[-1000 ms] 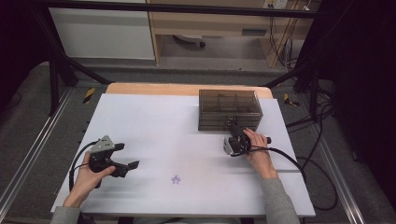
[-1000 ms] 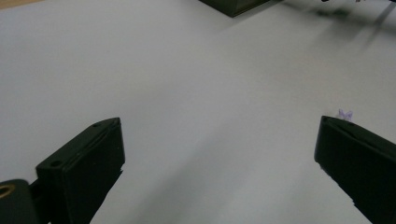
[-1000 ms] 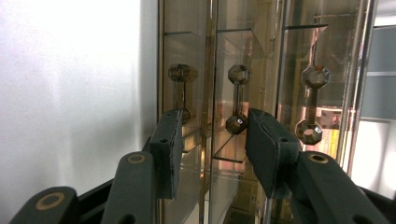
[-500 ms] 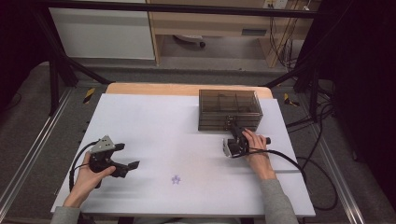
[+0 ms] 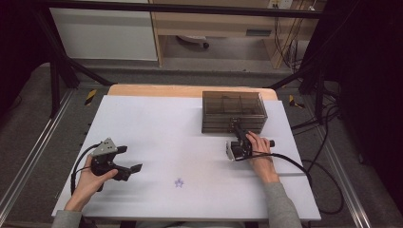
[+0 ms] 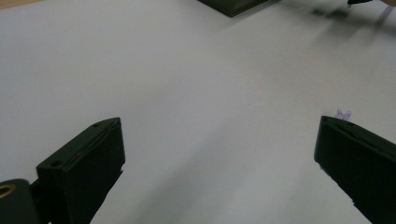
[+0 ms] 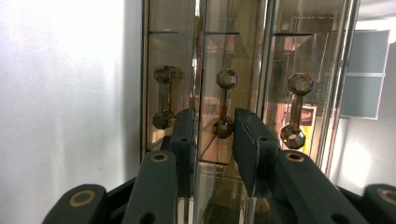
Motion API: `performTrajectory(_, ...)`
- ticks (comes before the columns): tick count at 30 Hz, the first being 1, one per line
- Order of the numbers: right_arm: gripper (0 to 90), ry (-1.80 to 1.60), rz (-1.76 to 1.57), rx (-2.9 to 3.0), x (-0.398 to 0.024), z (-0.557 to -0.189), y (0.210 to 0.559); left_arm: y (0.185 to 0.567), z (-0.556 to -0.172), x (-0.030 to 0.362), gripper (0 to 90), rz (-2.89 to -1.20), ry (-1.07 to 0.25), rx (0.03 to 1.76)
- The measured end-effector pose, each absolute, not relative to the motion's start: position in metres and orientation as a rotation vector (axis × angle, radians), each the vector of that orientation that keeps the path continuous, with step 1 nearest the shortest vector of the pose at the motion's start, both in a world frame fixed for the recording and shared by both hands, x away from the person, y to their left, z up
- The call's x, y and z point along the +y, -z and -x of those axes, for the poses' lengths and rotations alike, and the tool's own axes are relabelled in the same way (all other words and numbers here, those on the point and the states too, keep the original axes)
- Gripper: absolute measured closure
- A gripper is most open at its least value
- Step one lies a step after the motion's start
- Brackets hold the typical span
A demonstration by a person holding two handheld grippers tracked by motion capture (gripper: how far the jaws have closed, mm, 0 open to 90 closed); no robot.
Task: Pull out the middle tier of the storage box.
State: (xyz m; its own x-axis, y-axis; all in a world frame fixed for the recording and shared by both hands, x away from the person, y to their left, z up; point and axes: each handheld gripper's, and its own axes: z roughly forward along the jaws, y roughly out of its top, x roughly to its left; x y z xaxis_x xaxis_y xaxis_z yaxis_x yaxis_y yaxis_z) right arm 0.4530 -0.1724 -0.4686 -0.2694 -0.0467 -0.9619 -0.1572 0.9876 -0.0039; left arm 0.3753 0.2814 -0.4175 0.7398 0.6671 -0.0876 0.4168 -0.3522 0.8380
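A clear brown drawer box point(image 5: 233, 107) stands at the table's back right, with three drawers that each carry a dumbbell-shaped handle. My right gripper point(image 5: 235, 125) lies rolled on its side against the box's front. In the right gripper view its jaws point(image 7: 215, 116) have just been closing around the middle drawer's handle point(image 7: 225, 100); a small gap still shows on each side of the knob. My left gripper point(image 5: 131, 158) is held wide open over the front left of the white table point(image 5: 157, 123), with nothing between its jaws point(image 6: 219, 122).
A tiny purple star-shaped piece point(image 5: 178, 182) lies on the table near the front middle, just beyond my left gripper's right jaw, where it appears as a small purple star point(image 6: 344, 114). Cables trail from both grippers. Dark frame rails flank the table.
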Motion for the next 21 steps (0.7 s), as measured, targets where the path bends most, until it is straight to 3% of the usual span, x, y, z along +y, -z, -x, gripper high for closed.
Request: performTrajectory(21, 73.2, -0.105, 0.13, 1.815, -0.171, -0.4527, 0.4709, 0.4167, -0.3747, 0.2814, 1.6, -1.994, -0.336, 0.82)
